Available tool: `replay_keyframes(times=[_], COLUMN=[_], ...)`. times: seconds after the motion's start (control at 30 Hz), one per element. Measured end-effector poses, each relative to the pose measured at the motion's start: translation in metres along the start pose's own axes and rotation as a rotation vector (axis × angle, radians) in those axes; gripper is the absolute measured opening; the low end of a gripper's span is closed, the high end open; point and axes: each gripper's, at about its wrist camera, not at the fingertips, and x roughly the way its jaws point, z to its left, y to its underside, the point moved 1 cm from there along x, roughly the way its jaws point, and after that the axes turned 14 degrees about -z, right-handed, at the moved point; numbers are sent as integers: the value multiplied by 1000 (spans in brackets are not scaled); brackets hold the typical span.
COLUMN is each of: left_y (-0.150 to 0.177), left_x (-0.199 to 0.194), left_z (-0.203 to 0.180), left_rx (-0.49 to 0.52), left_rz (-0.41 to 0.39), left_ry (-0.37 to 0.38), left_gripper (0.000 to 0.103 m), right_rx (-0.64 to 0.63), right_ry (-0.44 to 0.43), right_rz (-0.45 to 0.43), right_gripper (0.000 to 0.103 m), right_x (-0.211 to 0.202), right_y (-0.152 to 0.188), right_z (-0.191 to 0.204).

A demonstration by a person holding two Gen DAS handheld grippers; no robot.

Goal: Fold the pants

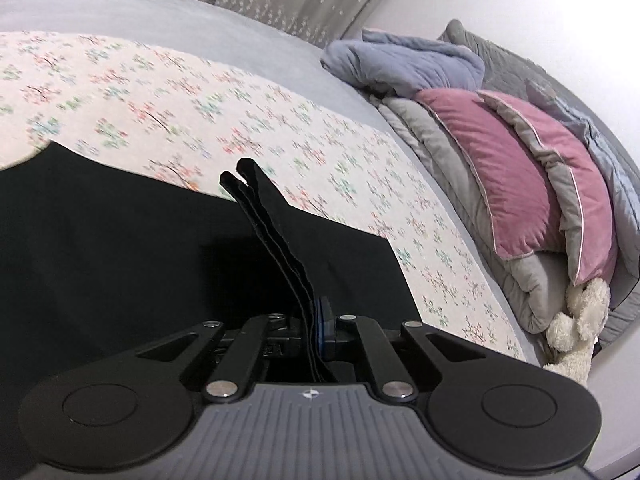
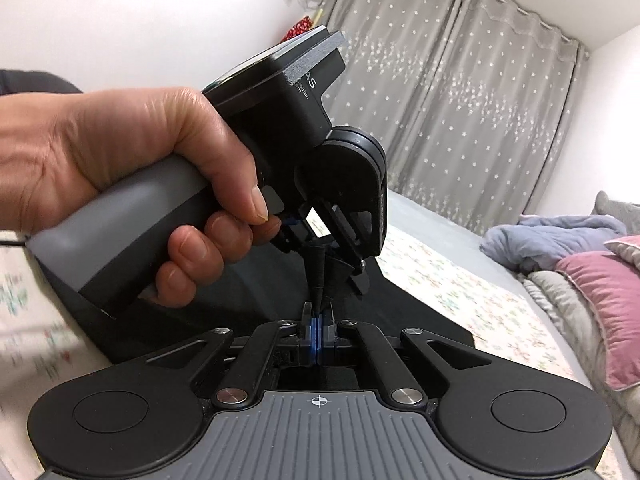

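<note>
Black pants [image 1: 120, 248] lie spread on a floral sheet [image 1: 208, 120] on the bed. My left gripper [image 1: 316, 322] is shut on a doubled hem of the pants, and a strip of it stands up out of the jaws [image 1: 272, 232]. In the right wrist view, a hand [image 2: 120, 152] holds the left gripper [image 2: 325, 258] just ahead, pointing down. My right gripper [image 2: 318, 322] is shut on the same bunched black cloth [image 2: 320, 280] directly beneath it. The rest of the pants [image 2: 416, 312] trails onto the bed behind both grippers.
Pink pillows [image 1: 504, 176], a grey quilt [image 1: 452, 184] and a blue blanket [image 1: 404, 60] are piled along the right side of the bed. A cream plush toy [image 1: 576, 320] lies below them. Grey starred curtains [image 2: 460, 100] hang behind the bed.
</note>
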Motion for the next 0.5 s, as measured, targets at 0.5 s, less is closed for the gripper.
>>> replay_keyframes(times=[0.5], left_y=[-46], left_x=[-97], left_z=[79], left_rx=[96], left_rz=[-156], left_ry=[-102], left_gripper=[7], right_rx=[124], right_ry=[-99], right_rz=[-91], right_gripper=[0], right_x=[32], right_y=[-52], right_z=[72])
